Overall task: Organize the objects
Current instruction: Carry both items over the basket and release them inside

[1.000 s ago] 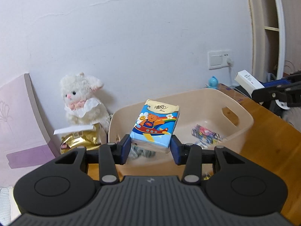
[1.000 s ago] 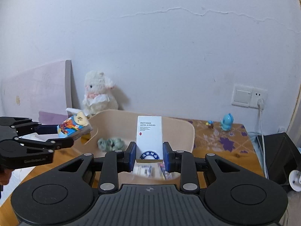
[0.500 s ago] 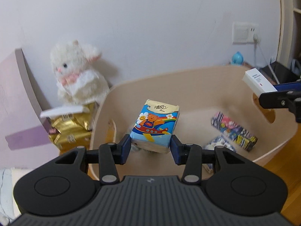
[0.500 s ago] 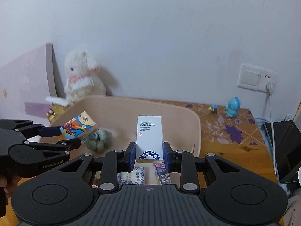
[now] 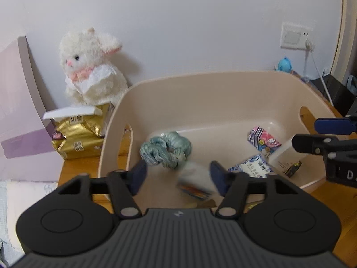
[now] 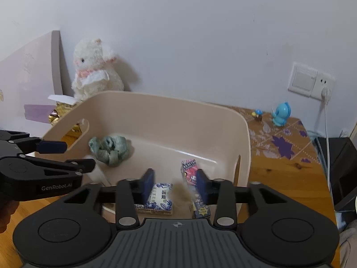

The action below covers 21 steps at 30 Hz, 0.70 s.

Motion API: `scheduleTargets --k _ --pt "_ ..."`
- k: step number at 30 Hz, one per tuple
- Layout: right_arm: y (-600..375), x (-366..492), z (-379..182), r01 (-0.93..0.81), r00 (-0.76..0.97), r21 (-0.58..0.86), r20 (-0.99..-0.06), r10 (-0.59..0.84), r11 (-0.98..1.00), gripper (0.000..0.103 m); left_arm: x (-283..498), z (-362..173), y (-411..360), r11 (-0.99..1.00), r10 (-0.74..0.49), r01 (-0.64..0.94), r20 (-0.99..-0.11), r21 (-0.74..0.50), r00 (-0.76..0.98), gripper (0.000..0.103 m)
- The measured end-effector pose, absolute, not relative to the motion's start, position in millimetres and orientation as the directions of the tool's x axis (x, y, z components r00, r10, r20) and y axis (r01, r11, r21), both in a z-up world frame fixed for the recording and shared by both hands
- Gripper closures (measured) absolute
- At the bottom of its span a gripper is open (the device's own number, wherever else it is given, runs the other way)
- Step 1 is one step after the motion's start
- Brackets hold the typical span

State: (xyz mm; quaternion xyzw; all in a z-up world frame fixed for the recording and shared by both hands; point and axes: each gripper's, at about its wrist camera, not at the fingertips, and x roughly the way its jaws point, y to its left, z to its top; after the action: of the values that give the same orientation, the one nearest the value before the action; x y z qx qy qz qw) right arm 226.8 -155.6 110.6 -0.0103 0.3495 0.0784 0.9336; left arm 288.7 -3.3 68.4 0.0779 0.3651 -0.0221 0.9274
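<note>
A beige plastic basket (image 5: pixel 223 82) (image 6: pixel 169 109) stands on the wooden table. My left gripper (image 5: pixel 177 175) is open over its near side; the colourful tissue pack (image 5: pixel 194 186) is a blur just below the jaws, inside the basket. My right gripper (image 6: pixel 175 184) is open over the basket; the white box (image 5: pixel 282 153) shows blurred under it in the left wrist view. A green scrunchie (image 5: pixel 166 148) (image 6: pixel 109 149), a blue-white packet (image 5: pixel 250 167) (image 6: pixel 159 197) and a pink-patterned pack (image 5: pixel 263 140) (image 6: pixel 190 172) lie in the basket.
A white plush lamb (image 5: pixel 91 67) (image 6: pixel 96 73) sits against the wall left of the basket, with a gold bag (image 5: pixel 78 136) beside it. A blue toy (image 6: pixel 282 114), a wall socket (image 6: pixel 312 81) and a pink board (image 5: pixel 15 102) are nearby.
Both grippers moved down over the basket and opened. The tissue pack left the left jaws and the white box left the right jaws; both are dropping into the basket.
</note>
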Motion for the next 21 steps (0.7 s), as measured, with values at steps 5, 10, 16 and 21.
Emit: scheduleTargets --k 5,10,16,21 --pt "-158.6 207.4 123.0 -0.161 0.762 0.050 -0.628 0.157 0.986 0.035 271.5 86.0 1.4 0.987 0.022 0.087 -0.646 0.138 0.763 0.028" --pt "-163.0 179.4 132.5 -0.180 0.779 0.035 -0.606 0.164 0.983 0.025 243.9 96.2 6.7 0.985 0.024 0.088 -0.617 0.151 0.787 0.024" --pt "-167.1 148.3 126.5 -0.188 0.770 0.001 -0.620 0.148 0.982 0.023 212.4 97.5 10.6 0.985 0.031 0.077 -0.606 0.151 0.795 0.024" --pt "-177.3 131.3 111.8 -0.153 0.757 0.005 -0.642 0.121 0.988 0.023 190.5 88.2 4.3 0.985 0.034 0.080 -0.628 0.153 0.777 0.023"
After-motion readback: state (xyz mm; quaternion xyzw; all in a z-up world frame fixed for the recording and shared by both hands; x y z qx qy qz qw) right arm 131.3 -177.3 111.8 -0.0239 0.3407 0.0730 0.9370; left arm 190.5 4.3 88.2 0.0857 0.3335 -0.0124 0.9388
